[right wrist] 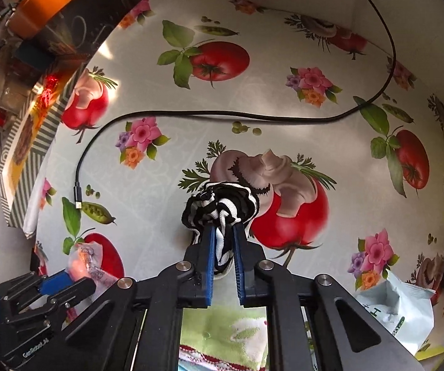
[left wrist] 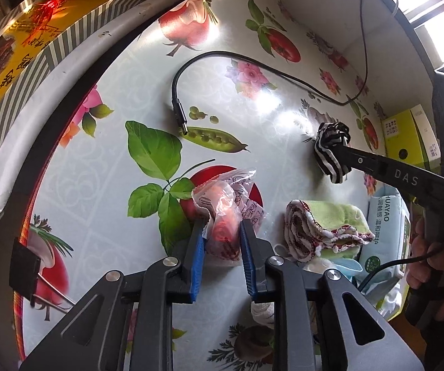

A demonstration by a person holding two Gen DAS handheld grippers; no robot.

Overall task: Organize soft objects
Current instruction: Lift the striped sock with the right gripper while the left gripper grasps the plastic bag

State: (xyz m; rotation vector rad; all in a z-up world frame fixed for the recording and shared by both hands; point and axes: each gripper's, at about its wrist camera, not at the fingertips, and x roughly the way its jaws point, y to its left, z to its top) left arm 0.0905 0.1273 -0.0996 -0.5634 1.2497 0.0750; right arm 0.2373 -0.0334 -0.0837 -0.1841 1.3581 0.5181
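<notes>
In the left wrist view my left gripper points down at the fruit-print tablecloth, shut on a crinkled clear plastic packet with something orange-red inside. Both blue pads press the packet's lower part. My right gripper is shut on a bunched black-and-white striped cloth, which rests on the table over a printed mushroom. The left wrist view shows the same striped cloth at the right, pinched at the tip of the right gripper. The right wrist view has the left gripper at lower left with the packet.
A rolled green and red-patterned towel lies right of the packet, beside a wet-wipes pack and a pale blue mask. A black USB cable snakes across the table. A yellow box stands far right, a striped carton left.
</notes>
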